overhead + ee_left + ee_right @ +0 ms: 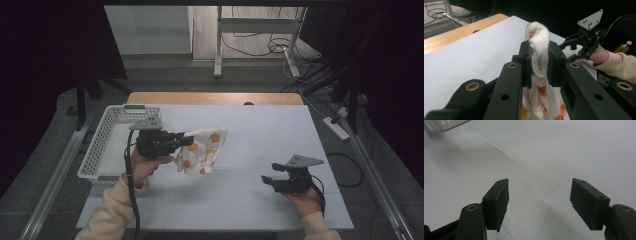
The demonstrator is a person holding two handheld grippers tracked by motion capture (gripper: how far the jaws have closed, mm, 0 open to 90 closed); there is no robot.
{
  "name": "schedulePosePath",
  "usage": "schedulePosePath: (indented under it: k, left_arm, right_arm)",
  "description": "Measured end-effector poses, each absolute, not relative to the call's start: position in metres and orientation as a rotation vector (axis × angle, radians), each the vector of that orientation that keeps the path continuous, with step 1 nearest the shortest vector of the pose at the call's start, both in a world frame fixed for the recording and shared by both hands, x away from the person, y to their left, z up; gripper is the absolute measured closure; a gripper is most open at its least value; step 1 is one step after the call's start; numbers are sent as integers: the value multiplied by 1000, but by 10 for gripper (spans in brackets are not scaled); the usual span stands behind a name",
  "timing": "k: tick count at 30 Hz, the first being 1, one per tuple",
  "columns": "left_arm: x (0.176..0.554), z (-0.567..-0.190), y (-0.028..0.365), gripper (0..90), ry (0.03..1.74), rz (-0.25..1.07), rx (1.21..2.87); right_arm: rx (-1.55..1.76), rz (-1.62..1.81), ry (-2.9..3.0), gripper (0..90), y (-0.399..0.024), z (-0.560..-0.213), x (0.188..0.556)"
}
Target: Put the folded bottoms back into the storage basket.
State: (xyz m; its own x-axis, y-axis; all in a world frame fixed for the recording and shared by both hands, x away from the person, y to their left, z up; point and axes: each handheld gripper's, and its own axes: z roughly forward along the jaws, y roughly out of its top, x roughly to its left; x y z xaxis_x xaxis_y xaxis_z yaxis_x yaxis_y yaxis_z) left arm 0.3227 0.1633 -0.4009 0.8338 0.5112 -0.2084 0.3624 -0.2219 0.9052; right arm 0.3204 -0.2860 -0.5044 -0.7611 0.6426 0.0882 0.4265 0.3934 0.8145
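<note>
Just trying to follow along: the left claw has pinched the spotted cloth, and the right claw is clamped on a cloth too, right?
Not quite. The left claw does pinch the cloth, but the right claw holds nothing: the right gripper view shows its jaws standing open over the bare table.

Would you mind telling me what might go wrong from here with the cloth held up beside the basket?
The left gripper pinches only a bunched edge of the cloth, so it might slip free. Most of the cloth hangs loose and could catch on the rim of the white basket. The right gripper stands open over the table, too far off to help.
</note>
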Motion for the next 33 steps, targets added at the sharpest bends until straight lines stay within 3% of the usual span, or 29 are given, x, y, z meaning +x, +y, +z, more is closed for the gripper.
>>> schedulePosePath:
  k: [33]
  left_arm:
    - [318, -391, 214, 766, 722, 208, 1772]
  right_arm:
    - [945, 1293, 2414, 313, -286, -505, 321]
